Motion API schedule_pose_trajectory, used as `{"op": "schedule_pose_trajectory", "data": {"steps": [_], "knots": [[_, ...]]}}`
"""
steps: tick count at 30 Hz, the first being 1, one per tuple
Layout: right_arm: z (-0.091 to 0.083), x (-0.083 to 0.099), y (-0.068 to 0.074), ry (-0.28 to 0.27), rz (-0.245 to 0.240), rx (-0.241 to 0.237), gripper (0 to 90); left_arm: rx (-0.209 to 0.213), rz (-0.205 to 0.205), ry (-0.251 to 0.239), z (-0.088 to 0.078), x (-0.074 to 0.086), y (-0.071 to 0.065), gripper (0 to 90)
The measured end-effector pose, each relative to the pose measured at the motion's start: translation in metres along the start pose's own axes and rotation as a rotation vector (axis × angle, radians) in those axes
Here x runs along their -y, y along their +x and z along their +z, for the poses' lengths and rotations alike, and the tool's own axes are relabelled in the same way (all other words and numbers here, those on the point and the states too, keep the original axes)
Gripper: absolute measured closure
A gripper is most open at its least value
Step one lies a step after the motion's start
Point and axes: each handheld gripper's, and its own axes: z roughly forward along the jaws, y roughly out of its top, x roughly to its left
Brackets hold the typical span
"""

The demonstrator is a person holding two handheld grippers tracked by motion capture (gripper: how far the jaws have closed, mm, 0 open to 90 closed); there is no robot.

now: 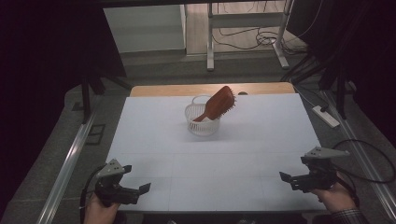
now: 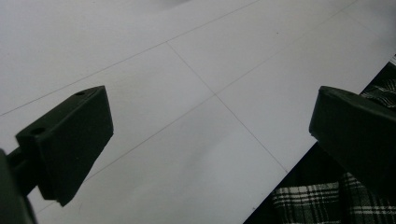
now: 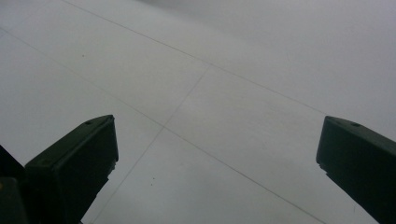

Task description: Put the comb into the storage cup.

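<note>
A: What lay on the white table point(image 1: 154, 140)?

B: A white basket point(image 1: 202, 120) stood near its far edge, a wooden hairbrush point(image 1: 218, 103) leaning inside, well apart from both tongs.

A: And the tongs?

B: The left gripper point(image 1: 138, 187) and right gripper point(image 1: 286, 176) sat at the near corners, jaws spread wide, holding nothing.

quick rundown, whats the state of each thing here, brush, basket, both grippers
hairbrush: tilted, handle end down inside the basket, head sticking out above the rim
basket: upright on the table, holding the hairbrush
left gripper: open, holding nothing, near the table's front left corner
right gripper: open, holding nothing, near the front right edge
table: white top, bare around the grippers
</note>
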Motion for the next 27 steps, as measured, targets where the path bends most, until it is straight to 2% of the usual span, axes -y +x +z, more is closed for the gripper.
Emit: {"op": "schedule_pose_trajectory", "data": {"steps": [27], "knots": [[-0.021, 0.021, -0.009, 0.008, 0.057, 0.053, 0.0, -0.001, 0.000, 0.001, 0.000, 0.000, 0.000, 0.6]]}}
